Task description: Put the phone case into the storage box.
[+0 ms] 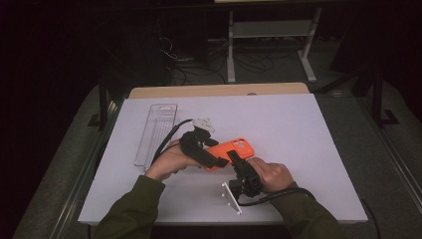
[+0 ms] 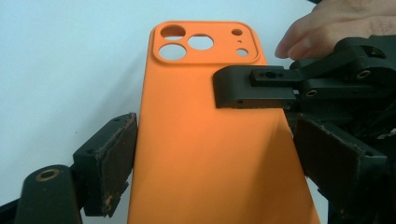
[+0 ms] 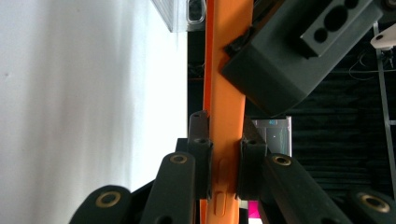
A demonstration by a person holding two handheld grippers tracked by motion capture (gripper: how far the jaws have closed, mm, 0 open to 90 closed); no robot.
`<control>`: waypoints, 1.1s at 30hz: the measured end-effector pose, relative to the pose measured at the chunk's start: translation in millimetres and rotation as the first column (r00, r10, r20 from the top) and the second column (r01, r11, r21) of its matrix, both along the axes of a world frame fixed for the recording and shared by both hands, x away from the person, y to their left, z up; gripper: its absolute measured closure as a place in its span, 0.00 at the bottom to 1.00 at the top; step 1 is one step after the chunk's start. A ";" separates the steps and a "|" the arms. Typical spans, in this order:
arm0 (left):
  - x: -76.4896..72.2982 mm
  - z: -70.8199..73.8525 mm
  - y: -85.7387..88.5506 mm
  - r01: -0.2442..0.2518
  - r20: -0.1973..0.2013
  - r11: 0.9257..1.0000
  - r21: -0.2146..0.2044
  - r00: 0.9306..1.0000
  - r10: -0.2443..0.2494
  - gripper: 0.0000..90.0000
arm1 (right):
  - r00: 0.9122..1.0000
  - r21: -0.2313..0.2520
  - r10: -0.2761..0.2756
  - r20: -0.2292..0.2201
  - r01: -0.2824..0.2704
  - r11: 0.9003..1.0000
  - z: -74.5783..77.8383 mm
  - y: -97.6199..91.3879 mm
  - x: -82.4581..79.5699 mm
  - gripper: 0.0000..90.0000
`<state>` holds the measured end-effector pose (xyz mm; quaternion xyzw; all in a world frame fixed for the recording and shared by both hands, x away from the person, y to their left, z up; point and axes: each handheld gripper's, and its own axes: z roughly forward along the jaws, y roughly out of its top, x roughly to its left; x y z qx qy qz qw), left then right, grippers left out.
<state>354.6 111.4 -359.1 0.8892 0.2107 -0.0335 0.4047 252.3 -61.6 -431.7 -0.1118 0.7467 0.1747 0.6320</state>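
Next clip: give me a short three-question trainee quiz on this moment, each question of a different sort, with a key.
1. True or false: the right hand-held gripper is shut on the long edge of the orange phone case.
2. What spans the case's width? A) the left hand-held gripper B) a hand C) nothing
3. What lies on the white table left of the case?

Key
1. True.
2. A.
3. A clear plastic tray.

White tabletop (image 1: pixel 298 129): clear plastic tray (image 1: pixel 156 133) at left, small white bracket (image 1: pixel 231 197) nr front edge
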 end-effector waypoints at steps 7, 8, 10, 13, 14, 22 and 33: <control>-0.2 2.6 1.8 0.014 -0.011 1.000 -0.026 1.000 -0.014 0.10 | 1.000 -0.001 -0.001 -0.010 0.001 1.000 -0.5 -0.2 0.5 0.87; -0.2 3.2 1.9 0.014 -0.009 1.000 -0.027 1.000 -0.014 0.09 | 1.000 -0.004 0.000 -0.014 0.000 1.000 -1.2 0.0 0.6 0.87; -0.4 3.8 2.1 0.014 -0.007 1.000 -0.021 1.000 -0.014 0.06 | 1.000 -0.005 0.001 -0.014 -0.001 1.000 -1.6 0.3 0.5 0.87; -0.4 3.9 2.6 0.017 -0.007 1.000 -0.015 1.000 -0.017 0.03 | 1.000 -0.007 0.000 -0.016 0.000 1.000 -1.4 0.2 0.7 0.87; -0.6 3.9 3.0 0.020 0.000 1.000 -0.020 1.000 -0.020 0.03 | 1.000 -0.007 -0.002 -0.016 0.002 1.000 -1.6 0.1 0.9 0.87; -2.1 9.2 9.9 0.018 0.025 0.999 -0.028 1.000 -0.018 0.02 | 1.000 -0.005 -0.001 -0.017 0.001 1.000 -1.2 -8.7 1.6 0.87; -7.6 10.7 20.0 -0.004 0.061 0.999 -0.053 0.998 0.008 0.02 | 0.999 -0.021 -0.030 -0.015 0.030 0.999 -0.9 -33.7 8.0 0.87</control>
